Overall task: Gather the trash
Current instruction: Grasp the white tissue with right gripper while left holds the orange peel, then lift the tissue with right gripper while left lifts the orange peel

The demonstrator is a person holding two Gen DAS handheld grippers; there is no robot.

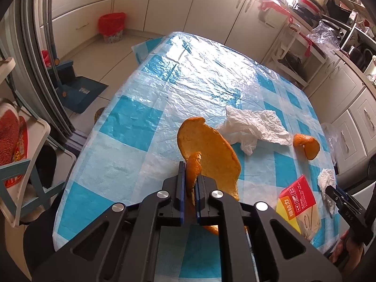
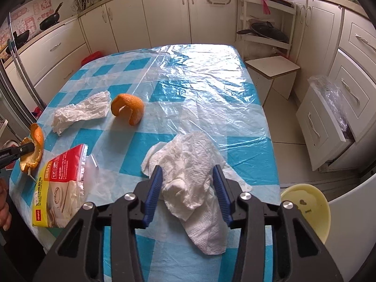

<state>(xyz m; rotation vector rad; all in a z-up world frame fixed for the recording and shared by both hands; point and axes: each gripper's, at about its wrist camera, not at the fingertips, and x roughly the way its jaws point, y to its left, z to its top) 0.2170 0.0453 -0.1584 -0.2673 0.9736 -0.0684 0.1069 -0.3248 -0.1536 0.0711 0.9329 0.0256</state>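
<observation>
The left gripper (image 1: pixel 189 183) is clamping a broad curled strip of orange peel (image 1: pixel 209 155) and holding it up off the blue-and-white checked table under its clear plastic sheet (image 2: pixel 211 89), so one piece of trash is already in hand. The right gripper (image 2: pixel 188 192) is straddling a crumpled white paper towel (image 2: pixel 188 178) near the table's front edge; its blue pads (image 2: pixel 155 188) are standing at either side of the paper, and it looks as though they are not yet pinching it, though the folds are hiding the contact.

Much is still waiting: a second curled piece of orange peel (image 2: pixel 128 110) is sitting near the middle of the table, and just beside it a flattened white tissue (image 2: pixel 80 112) is lying towards the left edge. A red-and-yellow pack of plastic bags (image 2: pixel 61 188) is lying near the left front corner, close to both grippers, and is crowding the left one's way down.

A red-lined waste bin (image 1: pixel 111 27) is standing on the floor well beyond the table's far end, the likely place for the trash. A pale yellow bowl (image 2: pixel 307 209) is sitting just off the right front corner.
</observation>
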